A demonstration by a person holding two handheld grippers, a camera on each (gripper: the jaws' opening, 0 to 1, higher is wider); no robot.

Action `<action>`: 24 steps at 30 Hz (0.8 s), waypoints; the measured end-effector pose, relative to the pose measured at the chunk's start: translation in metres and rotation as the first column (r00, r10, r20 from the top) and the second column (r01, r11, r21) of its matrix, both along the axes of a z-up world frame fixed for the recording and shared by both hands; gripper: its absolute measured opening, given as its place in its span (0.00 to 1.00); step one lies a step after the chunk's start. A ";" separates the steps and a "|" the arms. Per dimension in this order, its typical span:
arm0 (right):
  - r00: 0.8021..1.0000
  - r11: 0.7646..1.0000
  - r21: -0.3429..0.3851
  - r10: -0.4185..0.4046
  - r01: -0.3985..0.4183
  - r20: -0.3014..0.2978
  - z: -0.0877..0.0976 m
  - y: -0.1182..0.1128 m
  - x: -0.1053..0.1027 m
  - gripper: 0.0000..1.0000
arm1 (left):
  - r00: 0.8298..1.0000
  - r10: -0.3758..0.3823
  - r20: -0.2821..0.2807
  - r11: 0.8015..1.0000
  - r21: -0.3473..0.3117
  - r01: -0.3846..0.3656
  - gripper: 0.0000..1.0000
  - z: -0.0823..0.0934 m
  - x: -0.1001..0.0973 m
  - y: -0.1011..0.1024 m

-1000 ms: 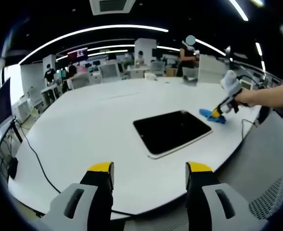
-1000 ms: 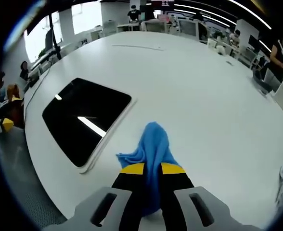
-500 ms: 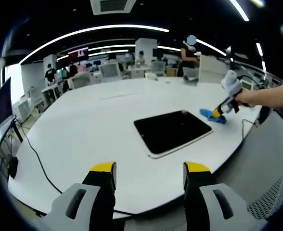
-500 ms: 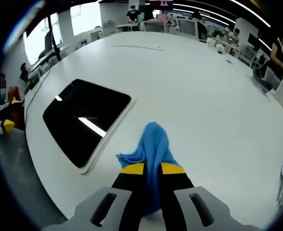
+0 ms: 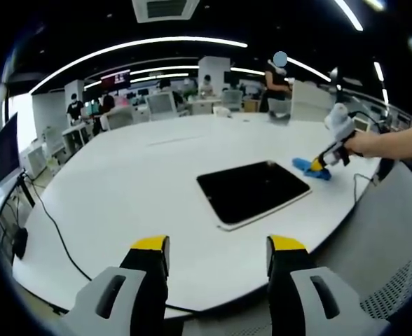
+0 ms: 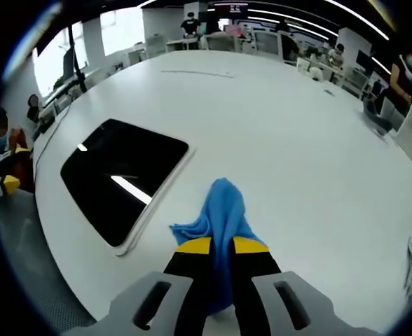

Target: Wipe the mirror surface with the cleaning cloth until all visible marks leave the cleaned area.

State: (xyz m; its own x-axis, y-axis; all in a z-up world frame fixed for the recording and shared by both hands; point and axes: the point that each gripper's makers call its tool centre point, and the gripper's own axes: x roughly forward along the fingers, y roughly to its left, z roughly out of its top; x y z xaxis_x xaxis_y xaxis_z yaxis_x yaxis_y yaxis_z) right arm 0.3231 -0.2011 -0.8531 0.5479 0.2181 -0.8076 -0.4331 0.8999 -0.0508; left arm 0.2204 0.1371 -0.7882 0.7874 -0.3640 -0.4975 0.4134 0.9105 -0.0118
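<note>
The mirror (image 6: 122,178) is a flat rectangle with rounded corners and a thin pale rim, its dark glossy face catching streaks of ceiling light, lying on the smooth white round counter (image 6: 297,140). Just beside the mirror's long edge, the soft, crumpled blue cleaning cloth (image 6: 223,210) is clamped between the yellow-tipped jaws of the right gripper (image 6: 221,246). The left gripper (image 5: 216,246) hovers well short of the mirror, jaws apart, holding nothing. No writing is legible.

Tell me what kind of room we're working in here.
Most likely an open-plan office or lab. The mirror lies on a large white table, desks with chairs and monitors stand behind it, and long strip lights run across a dark ceiling.
</note>
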 end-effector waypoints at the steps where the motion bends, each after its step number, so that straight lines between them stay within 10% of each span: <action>1: 1.000 1.000 0.001 -0.002 0.002 0.003 0.002 0.000 0.001 0.04 | 1.000 -0.001 0.000 1.000 -0.001 0.001 0.55 0.000 0.000 0.000; 11: 0.995 0.997 0.054 0.049 -0.054 0.089 0.061 0.037 0.038 0.04 | 1.000 0.000 0.002 1.000 -0.001 0.000 0.55 0.000 0.000 0.000; 24: 0.997 0.991 0.128 0.039 -0.046 0.062 0.060 0.061 0.070 0.04 | 1.000 -0.001 -0.001 1.000 0.000 0.001 0.54 -0.001 -0.001 0.001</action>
State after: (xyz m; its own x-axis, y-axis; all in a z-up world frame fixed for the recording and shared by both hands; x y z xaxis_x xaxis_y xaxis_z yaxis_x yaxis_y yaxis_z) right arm 0.3932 -0.1403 -0.7933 0.5817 0.3425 -0.7378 -0.4708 0.8814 0.0379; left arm 0.2198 0.1381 -0.7889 0.7867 -0.3648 -0.4980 0.4145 0.9100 -0.0117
